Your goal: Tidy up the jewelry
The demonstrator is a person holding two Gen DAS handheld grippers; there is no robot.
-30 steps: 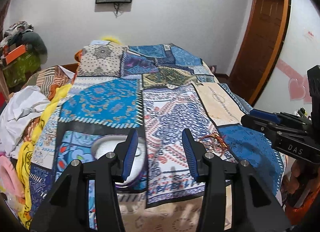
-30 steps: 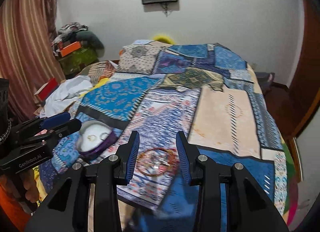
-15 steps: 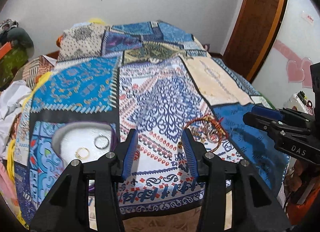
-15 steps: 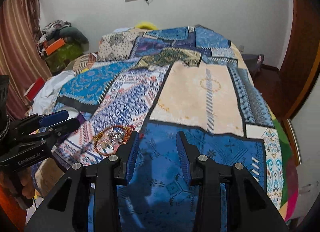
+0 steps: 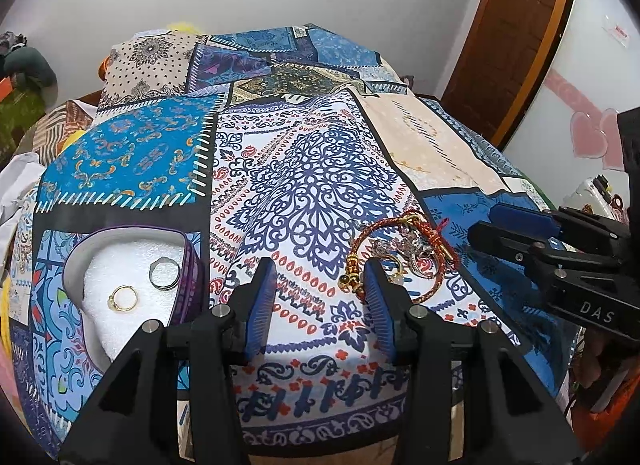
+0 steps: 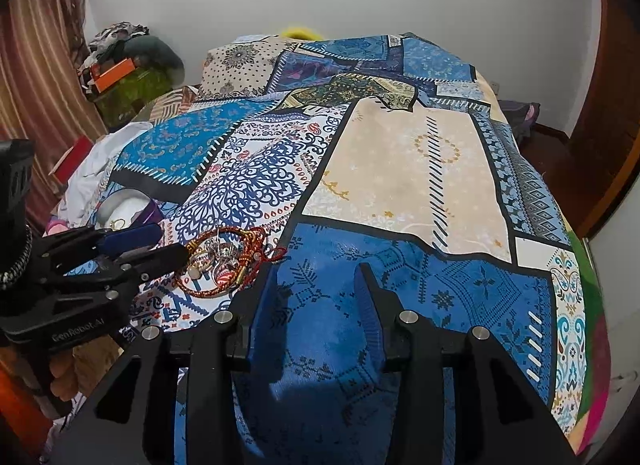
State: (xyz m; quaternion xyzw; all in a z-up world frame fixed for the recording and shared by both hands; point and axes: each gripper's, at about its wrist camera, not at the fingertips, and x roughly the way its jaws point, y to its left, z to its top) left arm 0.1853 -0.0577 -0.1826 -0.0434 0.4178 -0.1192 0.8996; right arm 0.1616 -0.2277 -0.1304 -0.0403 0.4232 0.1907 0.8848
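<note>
A: Where's the jewelry?

B: A tangled jewelry pile [image 5: 400, 255] lies on the bed [image 5: 312, 169], on its patterned cover: a red braided bracelet [image 5: 370, 231] looped around silvery pieces I can't tell apart. Well to the left of the pile sits a purple-rimmed tray [image 5: 120, 265] with white foam, holding 2 rings: a gold ring [image 5: 123, 297] and a dark ring [image 5: 164, 268].

A: And the grippers?

B: The left gripper [image 5: 320, 305] hangs over the cover, just left of the pile, fingers apart and empty; its right finger [image 5: 378, 305] sits at the pile's near left edge, though I can't tell if it touches. The right gripper [image 6: 316, 309] is to the right of the pile over a blue patch, also spread wide, holding nothing.

A: How should the pickup go?

B: My guess is the next job is lifting 1 piece out and carrying it to the tray. Shift the left gripper right so its fingers straddle a single strand, probably the bracelet's near arc, and close low against the cover. Lift slowly, since the tangle may drag the other pieces along; the right gripper could pin the rest down.
</note>
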